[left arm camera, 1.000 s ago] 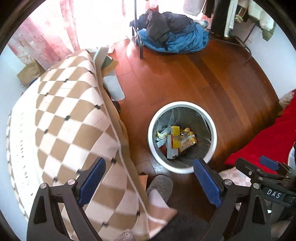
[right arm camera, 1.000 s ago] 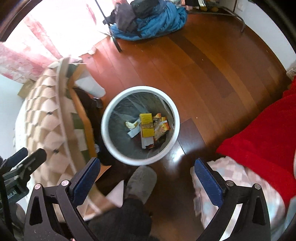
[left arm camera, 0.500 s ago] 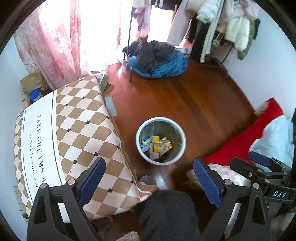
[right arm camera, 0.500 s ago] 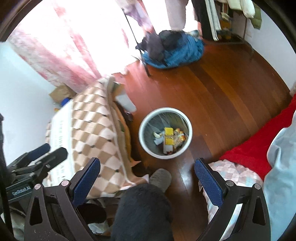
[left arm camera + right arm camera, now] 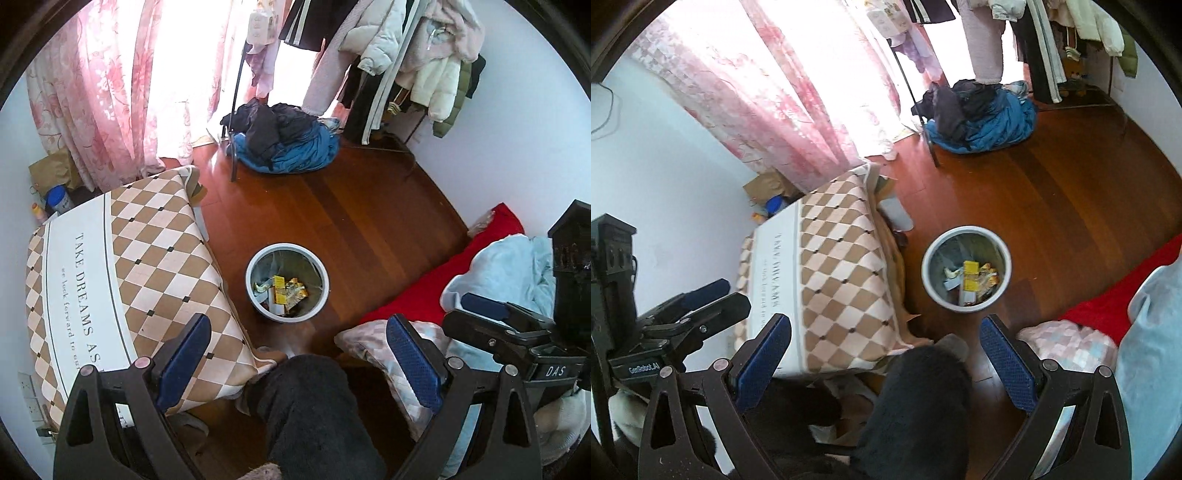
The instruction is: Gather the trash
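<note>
A round grey trash bin (image 5: 252, 264) with a white rim (image 5: 929, 254) stands on the wooden floor, holding yellow and orange wrappers (image 5: 284, 290) and other scraps (image 5: 971, 278). My left gripper (image 5: 299, 347) is open and empty, held high above the floor near a dark-trousered leg (image 5: 314, 410). My right gripper (image 5: 884, 350) is also open and empty, likewise well above the bin. Each gripper shows at the edge of the other's view.
A low table under a checkered cloth (image 5: 122, 266) stands left of the bin. A red blanket (image 5: 454, 273) and pale blue bedding (image 5: 513, 273) lie at right. A pile of blue and dark clothes (image 5: 284, 147) sits by a clothes rack (image 5: 399, 55). Pink curtains (image 5: 798, 92) hang behind.
Both grippers have risen far above the bin, so it looks much smaller and more of the room shows. They stay open and empty.
</note>
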